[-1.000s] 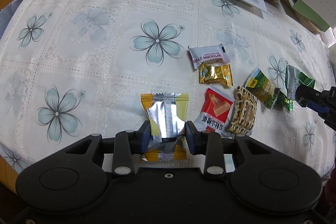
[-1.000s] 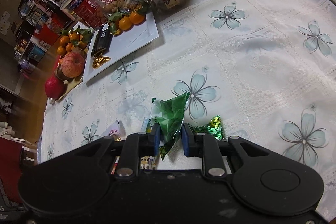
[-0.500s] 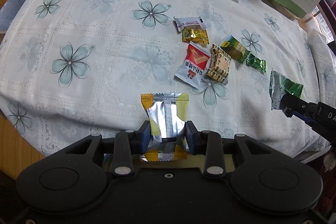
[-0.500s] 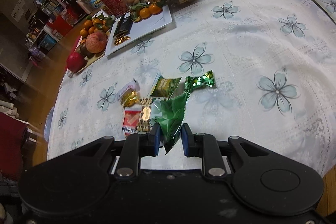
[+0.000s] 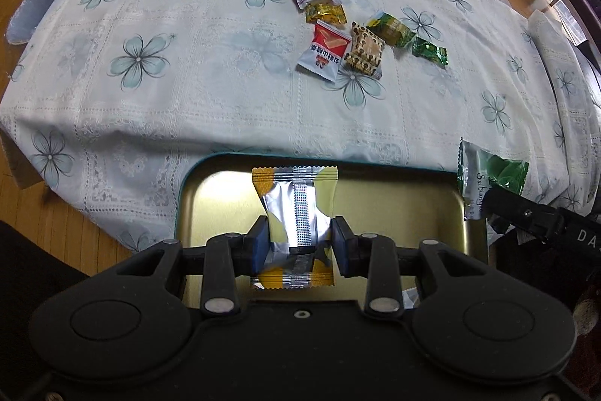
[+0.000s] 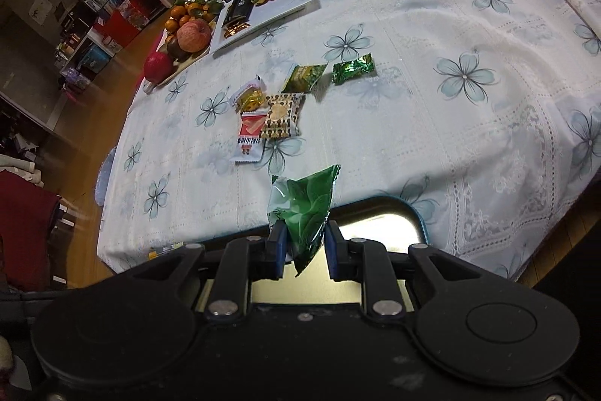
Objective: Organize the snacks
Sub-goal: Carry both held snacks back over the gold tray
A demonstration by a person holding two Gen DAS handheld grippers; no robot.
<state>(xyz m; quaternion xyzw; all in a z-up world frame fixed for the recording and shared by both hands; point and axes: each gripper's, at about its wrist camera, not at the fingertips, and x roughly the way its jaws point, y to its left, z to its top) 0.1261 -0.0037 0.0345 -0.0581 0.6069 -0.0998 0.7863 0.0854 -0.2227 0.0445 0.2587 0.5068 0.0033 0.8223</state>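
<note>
Hanging over the tin tray (image 5: 474,235) beyond the table edge: left claw (image 5: 300,243) pinching yellow-silver packet (image 5: 296,202), right claw (image 6: 303,247) green packet (image 6: 306,209)

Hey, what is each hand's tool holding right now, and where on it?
The left tongs pinch a silver-and-yellow snack packet across its lower middle. The right tongs pinch a green snack packet near its bottom end.

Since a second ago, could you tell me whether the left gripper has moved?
Yes. The left gripper has pulled back from the loose snacks past the table edge, over the gold tin tray.
</note>
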